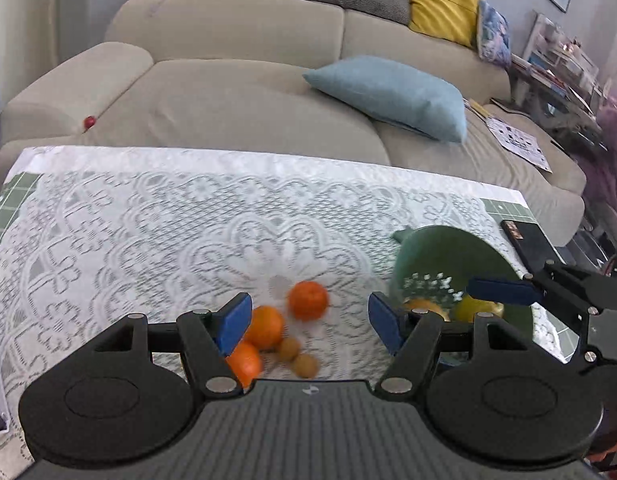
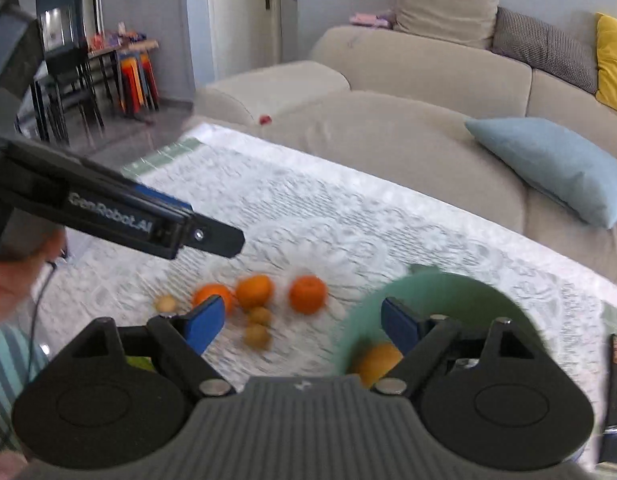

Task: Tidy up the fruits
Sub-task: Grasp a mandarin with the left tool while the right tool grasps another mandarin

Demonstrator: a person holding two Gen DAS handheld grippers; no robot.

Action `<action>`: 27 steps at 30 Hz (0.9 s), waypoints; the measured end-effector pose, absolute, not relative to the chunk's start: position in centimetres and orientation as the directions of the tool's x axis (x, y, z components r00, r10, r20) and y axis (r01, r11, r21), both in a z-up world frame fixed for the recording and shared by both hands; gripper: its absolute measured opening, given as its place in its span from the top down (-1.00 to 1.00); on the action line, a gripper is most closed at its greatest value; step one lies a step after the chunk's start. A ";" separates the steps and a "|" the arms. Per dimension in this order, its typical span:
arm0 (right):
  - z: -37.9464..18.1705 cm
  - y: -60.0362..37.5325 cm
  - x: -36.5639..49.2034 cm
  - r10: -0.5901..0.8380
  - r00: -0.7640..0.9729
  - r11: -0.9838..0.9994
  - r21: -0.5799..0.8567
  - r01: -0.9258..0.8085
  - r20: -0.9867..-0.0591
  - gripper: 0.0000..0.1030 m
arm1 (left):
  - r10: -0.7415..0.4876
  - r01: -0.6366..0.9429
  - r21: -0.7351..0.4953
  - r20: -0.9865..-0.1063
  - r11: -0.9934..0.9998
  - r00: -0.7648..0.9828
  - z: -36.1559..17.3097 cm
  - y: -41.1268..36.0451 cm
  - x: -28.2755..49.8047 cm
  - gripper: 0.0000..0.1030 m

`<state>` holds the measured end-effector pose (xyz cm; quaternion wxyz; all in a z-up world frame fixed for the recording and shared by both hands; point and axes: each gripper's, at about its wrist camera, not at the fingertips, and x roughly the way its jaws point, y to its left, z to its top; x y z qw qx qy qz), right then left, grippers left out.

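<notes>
Three oranges lie on the lace tablecloth: one apart (image 1: 308, 300), two close together (image 1: 264, 326) (image 1: 244, 362). Two small brown fruits (image 1: 288, 348) sit beside them. My left gripper (image 1: 308, 324) hovers open above this cluster, nothing between its blue pads. A green colander bowl (image 1: 448, 256) stands to the right with an orange fruit (image 1: 424, 305) and a yellow one (image 1: 476, 308) inside. In the right wrist view my right gripper (image 2: 304, 324) is open and empty, between the oranges (image 2: 308, 294) and the bowl (image 2: 440, 286). A pale small fruit (image 2: 166, 304) lies at the left.
A beige sofa (image 1: 228, 92) with a light blue cushion (image 1: 392, 94) runs behind the table's far edge; a small red ball (image 1: 89, 122) rests on it. A dark flat object (image 1: 524, 240) lies at the table's right edge. A hand (image 2: 12, 280) holds the left gripper's body (image 2: 108, 212).
</notes>
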<state>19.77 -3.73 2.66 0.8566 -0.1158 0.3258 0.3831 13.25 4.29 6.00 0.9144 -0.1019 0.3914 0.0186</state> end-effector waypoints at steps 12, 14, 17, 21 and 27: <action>-2.2 1.4 21.0 0.507 0.515 0.677 -0.051 -0.734 -0.692 0.06 | -0.072 -0.149 -0.216 -0.764 0.965 0.641 1.1 8.8 11.9 -0.38; -2.9 1.8 21.2 0.495 0.526 0.680 -0.069 -0.730 -0.692 0.09 | -0.086 -0.144 -0.223 -0.775 0.964 0.626 -0.1 9.1 12.1 -0.37; -3.9 2.2 21.7 0.496 0.519 0.666 -0.079 -0.742 -0.696 0.23 | -0.105 -0.126 -0.227 -0.787 0.966 0.608 -1.7 9.5 12.6 -0.37; -4.9 3.2 21.9 0.475 0.520 0.635 -0.133 -0.761 -0.710 0.27 | -0.133 -0.133 -0.258 -0.797 0.957 0.589 -3.6 10.2 13.3 -0.37; -6.3 4.1 23.1 0.431 0.536 0.630 -0.183 -0.755 -0.726 0.27 | -0.163 -0.124 -0.284 -0.799 0.951 0.578 -4.9 10.4 13.8 -0.37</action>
